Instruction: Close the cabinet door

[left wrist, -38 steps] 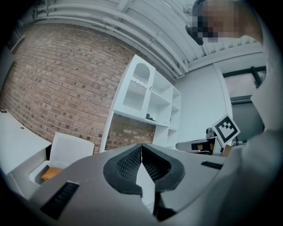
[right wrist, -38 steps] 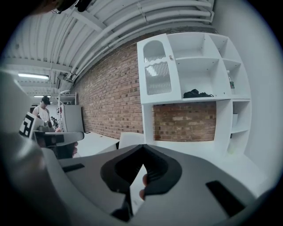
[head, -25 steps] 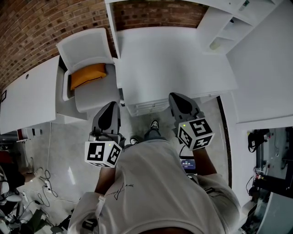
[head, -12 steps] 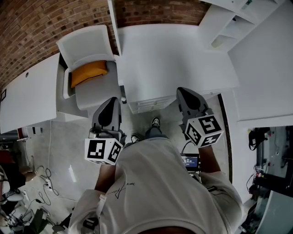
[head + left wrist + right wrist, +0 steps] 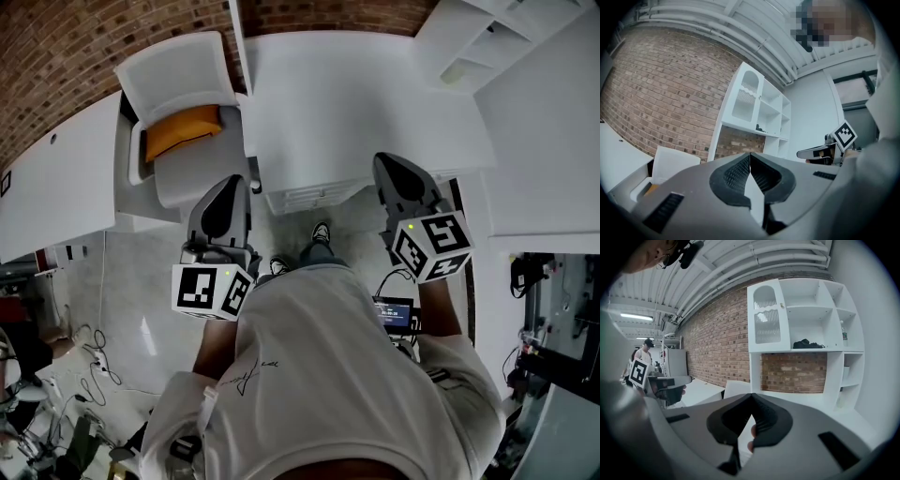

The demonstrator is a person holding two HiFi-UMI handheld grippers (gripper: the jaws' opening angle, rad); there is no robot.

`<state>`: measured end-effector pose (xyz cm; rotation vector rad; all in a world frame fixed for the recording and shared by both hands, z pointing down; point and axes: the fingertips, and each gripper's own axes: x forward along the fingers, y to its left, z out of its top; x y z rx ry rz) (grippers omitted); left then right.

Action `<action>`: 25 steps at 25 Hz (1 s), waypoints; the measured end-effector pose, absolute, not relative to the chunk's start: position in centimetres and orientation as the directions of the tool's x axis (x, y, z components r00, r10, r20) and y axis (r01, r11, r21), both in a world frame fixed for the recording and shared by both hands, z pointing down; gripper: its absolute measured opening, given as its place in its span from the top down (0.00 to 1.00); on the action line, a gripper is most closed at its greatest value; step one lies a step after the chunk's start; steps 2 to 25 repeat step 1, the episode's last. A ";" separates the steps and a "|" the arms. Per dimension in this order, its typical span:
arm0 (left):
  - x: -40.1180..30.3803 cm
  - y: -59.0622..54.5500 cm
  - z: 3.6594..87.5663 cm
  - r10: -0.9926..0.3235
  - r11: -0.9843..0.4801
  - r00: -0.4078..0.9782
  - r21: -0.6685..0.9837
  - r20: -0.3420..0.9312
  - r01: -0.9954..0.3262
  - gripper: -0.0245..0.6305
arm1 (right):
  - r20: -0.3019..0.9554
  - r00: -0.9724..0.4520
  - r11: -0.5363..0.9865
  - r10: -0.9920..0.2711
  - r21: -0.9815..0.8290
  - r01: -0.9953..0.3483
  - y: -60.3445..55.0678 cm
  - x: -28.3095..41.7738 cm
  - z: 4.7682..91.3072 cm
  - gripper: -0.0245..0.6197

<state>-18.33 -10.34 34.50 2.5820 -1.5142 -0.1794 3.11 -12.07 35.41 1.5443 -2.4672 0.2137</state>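
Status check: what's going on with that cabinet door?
Left hand-held gripper shut, empty. Right hand-held gripper shut, empty. Cabinet door ahead, untouched. White counter between.

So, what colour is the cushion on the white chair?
The cushion is orange; the head view shows it best.

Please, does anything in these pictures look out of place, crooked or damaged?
Nothing stands out. The white shelf unit stands straight against the brick wall, the orange cushion lies on the white chair, and the left gripper and the right gripper are both shut.
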 end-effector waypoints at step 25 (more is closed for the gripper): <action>-18.2 -10.6 34.4 -0.872 -0.486 0.487 0.182 -0.039 -0.855 0.94 | 0.260 -0.422 0.437 -0.869 0.000 -0.899 -12.4 3.3 35.2 0.93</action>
